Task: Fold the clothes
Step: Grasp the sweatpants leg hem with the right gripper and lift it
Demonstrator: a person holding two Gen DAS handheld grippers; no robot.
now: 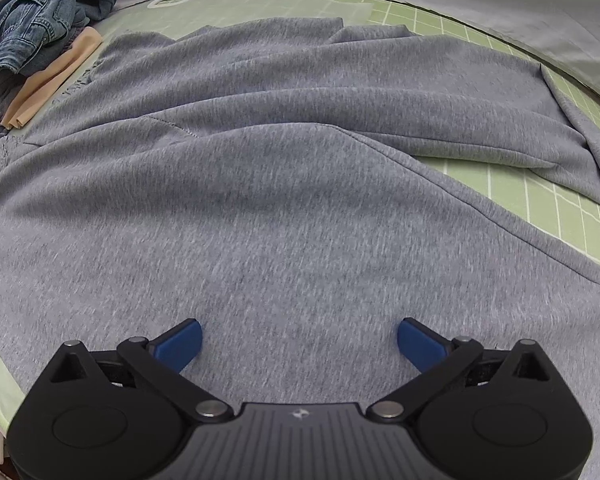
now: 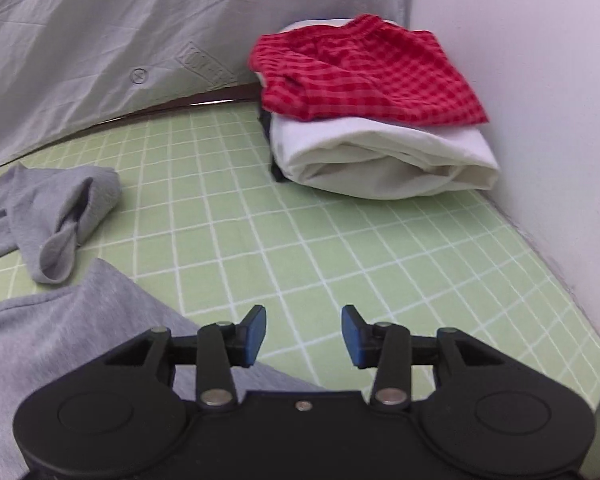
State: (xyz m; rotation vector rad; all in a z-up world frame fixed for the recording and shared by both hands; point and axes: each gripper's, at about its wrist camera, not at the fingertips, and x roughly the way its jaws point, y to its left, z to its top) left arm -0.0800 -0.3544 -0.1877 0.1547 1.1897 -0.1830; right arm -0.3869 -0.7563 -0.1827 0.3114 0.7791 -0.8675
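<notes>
On my left wrist camera the left gripper point(image 1: 299, 338) hangs low over the grey sweatshirt point(image 1: 284, 168), its blue pads spread wide with nothing between them, only grey cloth beneath. The sweatshirt lies spread across the green grid mat point(image 1: 512, 184), rumpled in long ridges, and fills most of that view; a strip of mat shows at its right side. At the far left corner I see a crumpled denim garment point(image 1: 36, 20) with a beige folded piece point(image 1: 52, 80) just beside it, near the sweatshirt's edge. On my right wrist camera the right gripper point(image 2: 304, 334) is also released, jaws apart and empty, hovering above bare mat point(image 2: 340, 240) just beside the sweatshirt's hem point(image 2: 60, 340). A grey sleeve point(image 2: 60, 208) lies bunched to the left, its cuff twisted. Well apart, in the far corner against the wall, a red checked garment point(image 2: 364, 72) sits on top of a folded white one point(image 2: 384, 156)
</notes>
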